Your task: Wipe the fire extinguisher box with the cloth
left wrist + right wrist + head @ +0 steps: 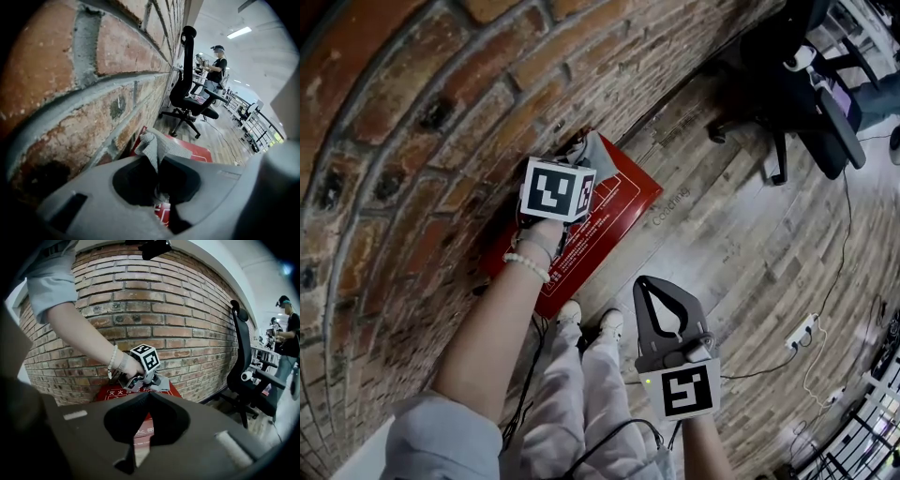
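The red fire extinguisher box (pixel 619 197) stands on the floor against the brick wall. My left gripper (pixel 579 161) hangs over the box's wall-side end, shut on a grey cloth (pixel 598 153). In the left gripper view the cloth (pixel 157 145) bunches up between the jaws above the red box (pixel 199 151); whether it touches the box I cannot tell. My right gripper (pixel 643 283) is held apart, over the wooden floor in front of the box, jaws shut on nothing. The right gripper view shows the left gripper (pixel 149 379) and cloth (pixel 162 383) over the box (pixel 110 392).
The brick wall (pixel 384 141) runs along the left. A black office chair (pixel 797 103) stands beyond the box. A power strip (pixel 802 330) and cables lie on the floor at right. The person's shoes (pixel 591 321) are just in front of the box. People stand far off (pixel 216 65).
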Available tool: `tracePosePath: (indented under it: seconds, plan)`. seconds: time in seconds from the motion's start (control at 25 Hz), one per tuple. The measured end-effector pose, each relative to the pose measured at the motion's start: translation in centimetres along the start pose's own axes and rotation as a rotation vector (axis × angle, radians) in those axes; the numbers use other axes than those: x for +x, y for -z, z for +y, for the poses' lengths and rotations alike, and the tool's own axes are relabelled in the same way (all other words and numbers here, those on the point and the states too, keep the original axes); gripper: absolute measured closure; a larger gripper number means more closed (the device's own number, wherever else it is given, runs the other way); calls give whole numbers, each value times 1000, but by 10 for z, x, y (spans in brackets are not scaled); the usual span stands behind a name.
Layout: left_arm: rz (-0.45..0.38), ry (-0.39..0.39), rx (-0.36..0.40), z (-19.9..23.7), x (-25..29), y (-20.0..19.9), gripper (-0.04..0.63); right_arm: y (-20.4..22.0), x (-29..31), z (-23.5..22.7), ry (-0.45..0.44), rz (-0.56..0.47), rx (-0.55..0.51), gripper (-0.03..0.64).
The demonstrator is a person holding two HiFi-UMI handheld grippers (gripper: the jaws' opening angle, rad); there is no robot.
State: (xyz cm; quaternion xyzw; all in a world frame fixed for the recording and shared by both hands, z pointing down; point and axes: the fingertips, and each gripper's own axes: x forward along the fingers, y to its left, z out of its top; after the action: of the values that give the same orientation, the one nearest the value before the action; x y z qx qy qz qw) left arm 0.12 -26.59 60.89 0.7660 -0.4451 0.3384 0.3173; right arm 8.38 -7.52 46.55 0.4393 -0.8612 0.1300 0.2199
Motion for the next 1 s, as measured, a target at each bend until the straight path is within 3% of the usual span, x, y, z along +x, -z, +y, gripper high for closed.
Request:
tracePosePath:
  seconds: [1.0]
  plan:
    - [-35,-25,-65,27,-45,52,581,-2,1,54,-81,18,-65,611]
